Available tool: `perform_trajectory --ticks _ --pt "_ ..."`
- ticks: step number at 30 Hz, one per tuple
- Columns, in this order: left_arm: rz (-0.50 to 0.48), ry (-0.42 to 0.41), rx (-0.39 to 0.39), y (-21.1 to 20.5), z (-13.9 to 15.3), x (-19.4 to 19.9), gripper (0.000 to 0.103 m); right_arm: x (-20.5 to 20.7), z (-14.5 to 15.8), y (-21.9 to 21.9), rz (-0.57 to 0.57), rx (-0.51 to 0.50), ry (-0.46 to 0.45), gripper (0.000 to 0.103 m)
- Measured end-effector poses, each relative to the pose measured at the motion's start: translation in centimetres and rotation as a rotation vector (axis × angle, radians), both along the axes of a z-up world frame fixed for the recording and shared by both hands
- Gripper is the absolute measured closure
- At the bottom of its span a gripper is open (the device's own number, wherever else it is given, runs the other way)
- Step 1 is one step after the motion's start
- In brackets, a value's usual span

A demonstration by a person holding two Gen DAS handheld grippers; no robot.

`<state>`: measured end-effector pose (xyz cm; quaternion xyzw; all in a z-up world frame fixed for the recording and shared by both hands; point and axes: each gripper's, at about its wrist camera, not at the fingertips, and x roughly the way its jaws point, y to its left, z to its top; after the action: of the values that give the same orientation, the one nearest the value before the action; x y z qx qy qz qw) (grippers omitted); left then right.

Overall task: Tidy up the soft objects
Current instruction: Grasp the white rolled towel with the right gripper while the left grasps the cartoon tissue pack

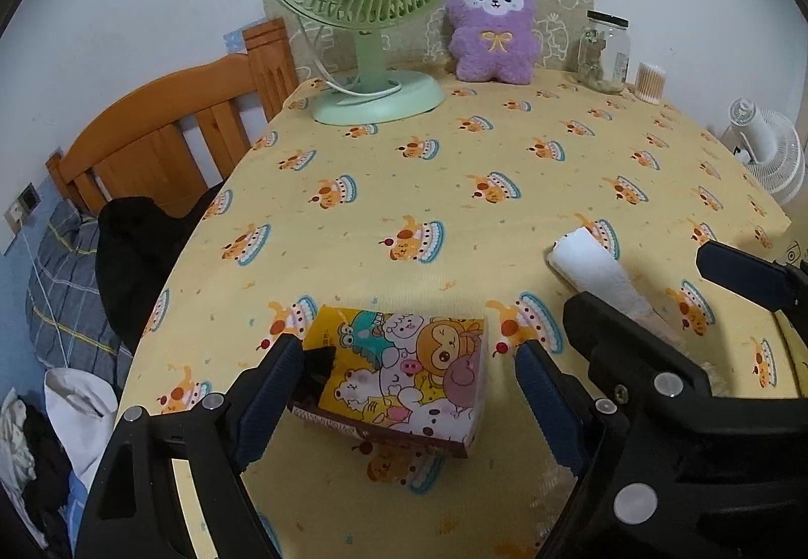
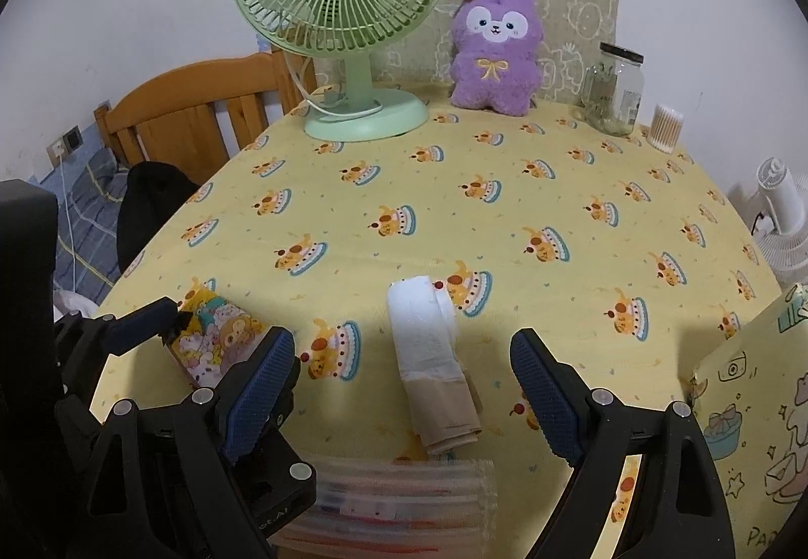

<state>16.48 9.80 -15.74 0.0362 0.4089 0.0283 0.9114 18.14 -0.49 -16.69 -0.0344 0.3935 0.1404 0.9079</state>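
A soft tissue pack (image 1: 409,372) printed with cartoon animals lies on the yellow tablecloth (image 1: 454,185). My left gripper (image 1: 404,387) is open around it, one finger on each side, the pads apart from it. A rolled white and beige cloth (image 2: 434,357) lies further right. My right gripper (image 2: 404,382) stands open, the roll lying between its fingers and untouched. The left wrist view shows the same roll (image 1: 601,276) beside the right gripper's black body. In the right wrist view the tissue pack (image 2: 217,342) sits at the left between the left gripper's fingers. A purple plush toy (image 1: 492,23) sits upright at the back.
A green desk fan (image 1: 363,3) stands at the table's back left, a glass jar (image 1: 603,51) and a tub of cotton swabs (image 1: 650,82) at the back right. A clear ribbed pouch (image 2: 394,503) lies near the front edge. A yellow printed bag (image 2: 747,412) is at right. A wooden bed frame (image 1: 166,130) stands left.
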Motion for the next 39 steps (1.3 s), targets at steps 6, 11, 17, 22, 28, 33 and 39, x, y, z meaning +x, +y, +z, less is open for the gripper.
perform_trajectory --ticks 6,11,17,22,28,33,39 --pt "-0.003 0.018 0.001 0.1 -0.3 0.5 0.016 0.5 -0.2 0.1 -0.002 -0.009 0.001 0.014" --pt "0.006 0.019 0.033 -0.2 -0.3 0.5 0.031 0.9 -0.5 0.3 0.007 -0.014 0.018 0.02" --pt "-0.004 0.003 0.043 -1.1 0.1 0.0 0.048 1.4 -1.1 -0.2 -0.008 -0.004 0.052 0.029" --pt "-0.033 0.007 0.077 -2.7 -0.1 -0.2 0.048 2.2 -2.0 -0.9 -0.046 -0.015 0.109 0.049" --pt "-0.043 0.012 0.088 -3.4 -0.3 -0.2 0.049 2.7 -2.8 -1.6 -0.042 0.005 0.161 0.067" --pt "-0.042 0.009 0.078 -3.5 -0.2 -0.4 0.051 2.6 -2.8 -1.5 -0.027 0.004 0.153 0.079" --pt "-0.057 -0.007 0.047 -4.2 0.3 -0.6 0.06 2.3 -2.4 -2.1 -0.023 0.018 0.15 0.084"
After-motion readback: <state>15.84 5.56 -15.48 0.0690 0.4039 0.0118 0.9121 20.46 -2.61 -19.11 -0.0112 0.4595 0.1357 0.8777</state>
